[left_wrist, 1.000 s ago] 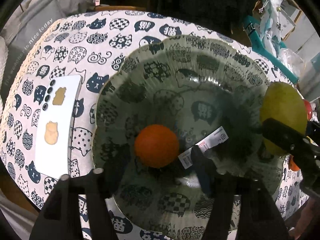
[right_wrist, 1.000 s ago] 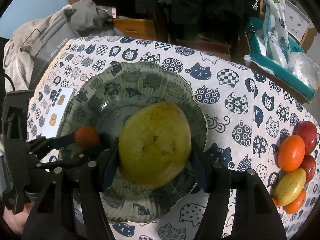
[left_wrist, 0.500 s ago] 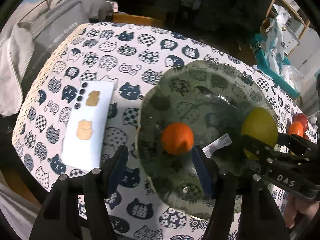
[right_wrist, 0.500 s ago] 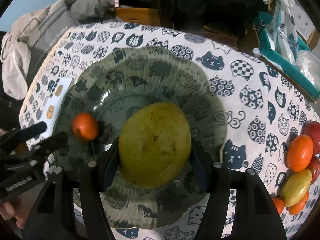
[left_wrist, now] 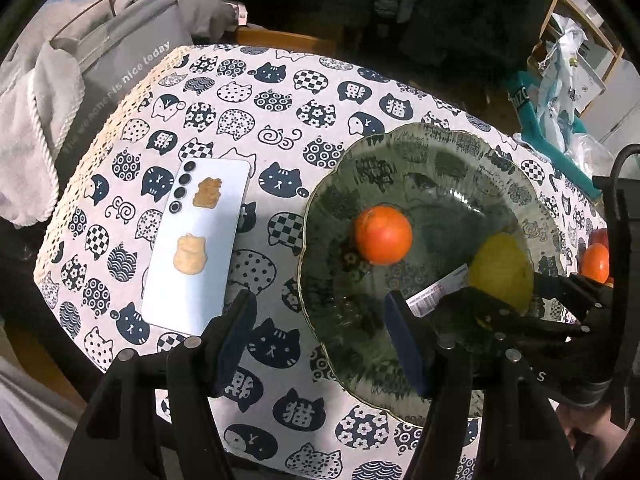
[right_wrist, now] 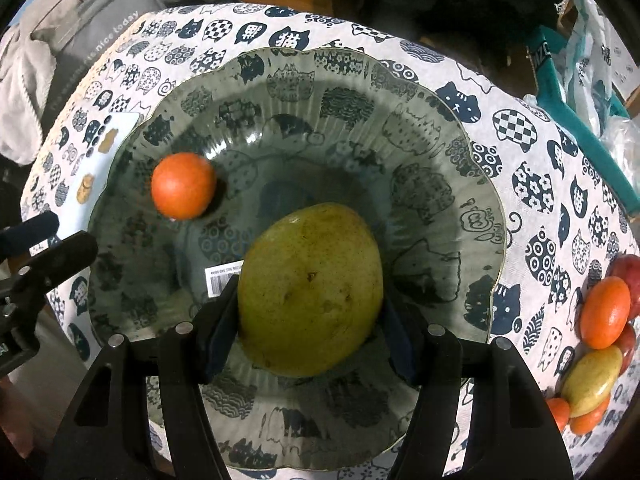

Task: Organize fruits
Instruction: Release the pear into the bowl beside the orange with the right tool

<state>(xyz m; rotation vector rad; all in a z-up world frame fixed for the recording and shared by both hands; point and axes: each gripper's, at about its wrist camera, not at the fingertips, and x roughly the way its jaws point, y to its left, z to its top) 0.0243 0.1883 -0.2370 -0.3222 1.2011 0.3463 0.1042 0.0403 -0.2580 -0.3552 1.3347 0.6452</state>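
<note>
Gripping a big yellow-green fruit [right_wrist: 310,292] between its blue pads, the right gripper [right_wrist: 310,316] held it low over the middle of the glass plate [right_wrist: 472,168]; its jaws had just been easing apart slightly, though the pads seemed to stay against the fruit's sides. A small orange fruit [right_wrist: 183,185] sat in the plate toward its left rim, apart from the big one. A white barcode sticker [right_wrist: 220,279] showed on the plate beside the gripper's left finger; its print was too small to read.

The left gripper [left_wrist: 320,340] hung open and empty over the plate's near-left rim. A pale blue phone [left_wrist: 196,248] lay face down near the left edge of the cat-print tablecloth [left_wrist: 248,92]. Beyond that edge a grey bag [left_wrist: 132,60] read "is nice today". More fruits [right_wrist: 604,320] clustered at the cloth's right edge.
</note>
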